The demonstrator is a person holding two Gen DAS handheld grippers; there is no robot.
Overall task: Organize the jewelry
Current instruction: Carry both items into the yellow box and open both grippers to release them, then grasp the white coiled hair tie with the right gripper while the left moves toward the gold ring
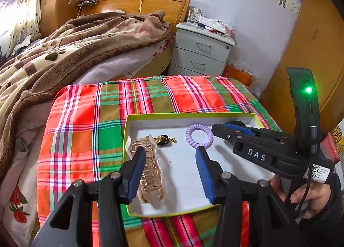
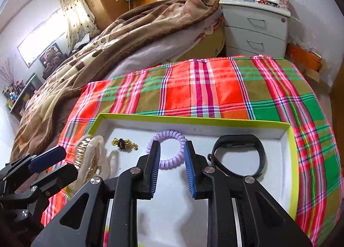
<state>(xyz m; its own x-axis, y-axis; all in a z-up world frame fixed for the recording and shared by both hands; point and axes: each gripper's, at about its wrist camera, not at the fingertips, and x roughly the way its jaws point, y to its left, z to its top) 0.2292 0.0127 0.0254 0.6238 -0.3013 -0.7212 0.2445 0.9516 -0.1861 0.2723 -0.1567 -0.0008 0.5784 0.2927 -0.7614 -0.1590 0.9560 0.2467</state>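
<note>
The left tongs (image 1: 171, 174) are held apart, empty. The hair clip (image 1: 150, 174) is seen by their left pad, lying lengthwise up the frame. The right tongs (image 2: 172, 169) are apart too, with the purple hair tie (image 2: 166, 150) just past them.

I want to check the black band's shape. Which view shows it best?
The right wrist view: the black band lies whole in the box. In the left wrist view the right gripper hides it entirely.

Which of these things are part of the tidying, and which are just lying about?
Part of the job: hair claw, gold chain piece, purple coil hair tie, black wristband, white tray.

Lying about: blanket, nightstand, plaid cloth.
</note>
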